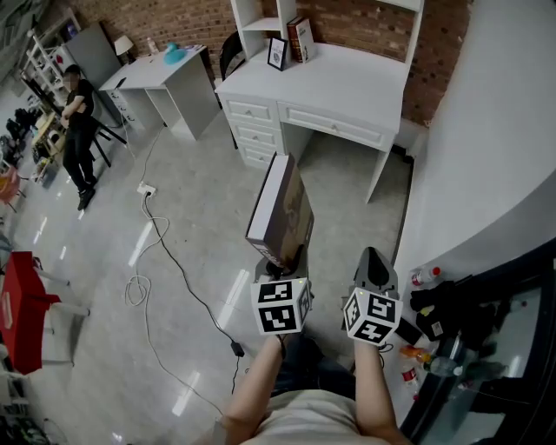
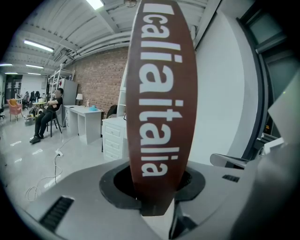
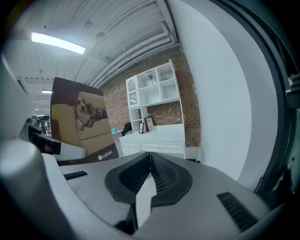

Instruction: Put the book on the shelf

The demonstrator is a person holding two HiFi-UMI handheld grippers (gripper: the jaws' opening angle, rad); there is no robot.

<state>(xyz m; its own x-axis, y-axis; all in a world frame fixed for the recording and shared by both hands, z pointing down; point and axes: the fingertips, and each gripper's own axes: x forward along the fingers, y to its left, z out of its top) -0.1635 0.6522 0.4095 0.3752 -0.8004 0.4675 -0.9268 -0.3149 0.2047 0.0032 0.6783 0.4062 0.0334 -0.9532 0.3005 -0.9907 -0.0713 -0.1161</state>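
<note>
A large brown book (image 1: 280, 210) stands upright in my left gripper (image 1: 280, 259), which is shut on its lower edge. Its spine (image 2: 159, 93) with white lettering fills the left gripper view; its cover (image 3: 80, 122) shows a dog on a sofa in the right gripper view. My right gripper (image 1: 372, 265) is beside it, shut with nothing between its pads (image 3: 157, 173). The white shelf unit (image 1: 334, 17) rises over a white desk (image 1: 330, 83) ahead, and it holds a picture frame (image 1: 277, 53) and books (image 1: 301, 38).
A curved white wall (image 1: 486, 174) runs along the right, with bottles (image 1: 424, 278) and dark equipment (image 1: 469, 322) at its foot. A power cable (image 1: 165, 261) trails over the floor. A second white desk (image 1: 161, 78) and a person (image 1: 78, 130) are at the far left.
</note>
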